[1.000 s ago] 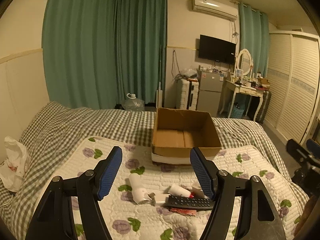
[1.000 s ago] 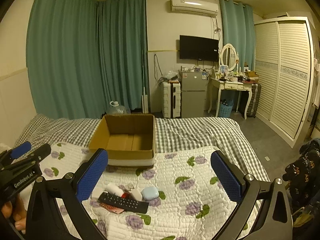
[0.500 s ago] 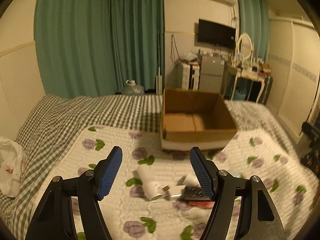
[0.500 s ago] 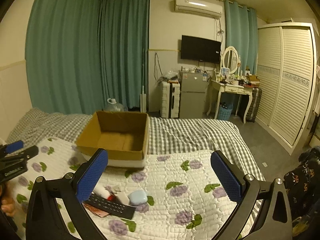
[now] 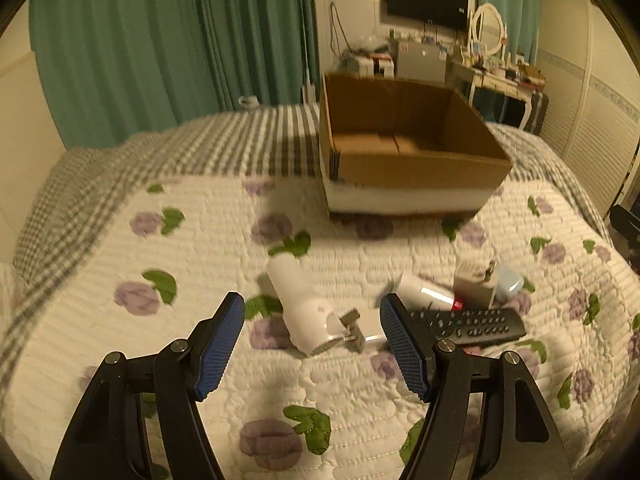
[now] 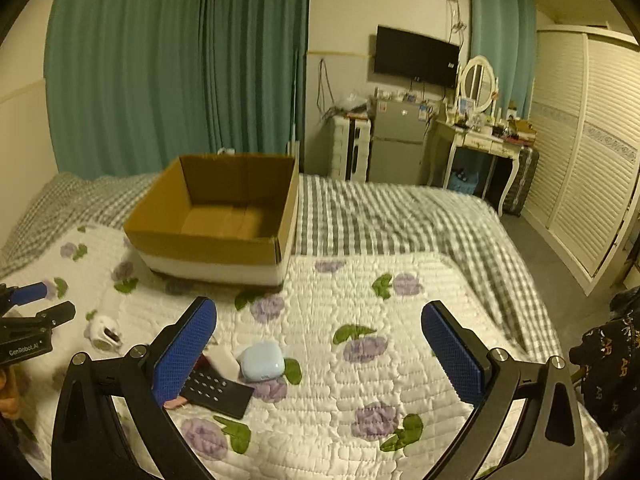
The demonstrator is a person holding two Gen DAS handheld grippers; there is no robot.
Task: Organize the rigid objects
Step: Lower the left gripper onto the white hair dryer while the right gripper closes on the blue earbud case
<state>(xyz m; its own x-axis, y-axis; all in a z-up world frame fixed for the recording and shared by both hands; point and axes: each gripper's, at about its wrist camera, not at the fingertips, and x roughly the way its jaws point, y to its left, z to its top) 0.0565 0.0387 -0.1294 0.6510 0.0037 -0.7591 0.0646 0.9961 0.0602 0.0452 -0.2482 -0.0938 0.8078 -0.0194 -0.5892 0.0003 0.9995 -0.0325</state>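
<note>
Quilted bed (image 5: 120,264), cardboard box (image 5: 416,168), remote (image 5: 472,326)

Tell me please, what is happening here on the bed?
A person holds a gripper in each hand above a flowered quilt. Both are open and hold nothing. The left gripper points at a white bottle lying beside a remote control and other small things. The right gripper hovers near a light blue case. The cardboard box behind them looks empty.
</note>
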